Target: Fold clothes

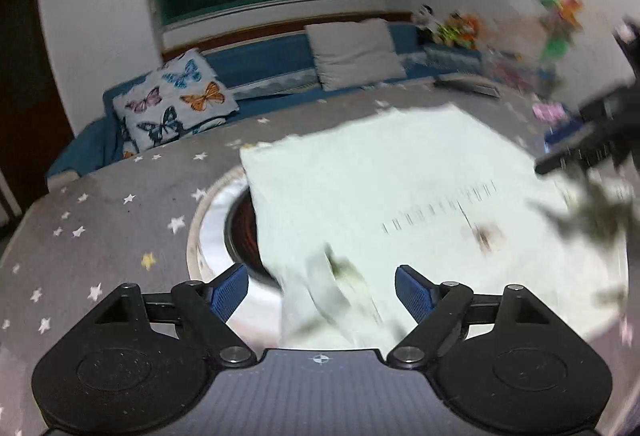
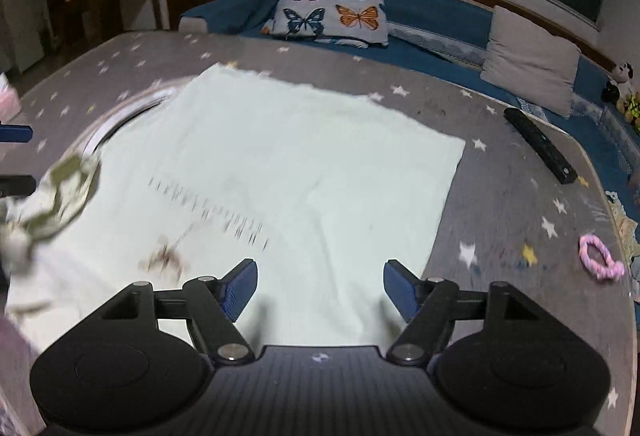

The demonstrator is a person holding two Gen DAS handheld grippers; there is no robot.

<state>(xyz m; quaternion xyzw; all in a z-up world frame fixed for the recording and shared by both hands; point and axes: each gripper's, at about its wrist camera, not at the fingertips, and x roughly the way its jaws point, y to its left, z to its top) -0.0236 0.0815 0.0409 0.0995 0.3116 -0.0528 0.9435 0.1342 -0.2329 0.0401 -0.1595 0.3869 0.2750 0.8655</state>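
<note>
Your left gripper (image 1: 322, 292) stands with its jaws apart, a blurred, loose corner of the pale garment (image 1: 400, 188) lying between the pads, apparently untouched. Your right gripper (image 2: 320, 288) is also spread wide, clamping nothing, over the garment's near edge. The garment lies flat on the star-patterned table (image 2: 500, 204), its green-printed collar end (image 2: 64, 192) bunched at the left. A black remote (image 2: 540, 144) and pink hair tie (image 2: 600, 256) lie beyond it.
</note>
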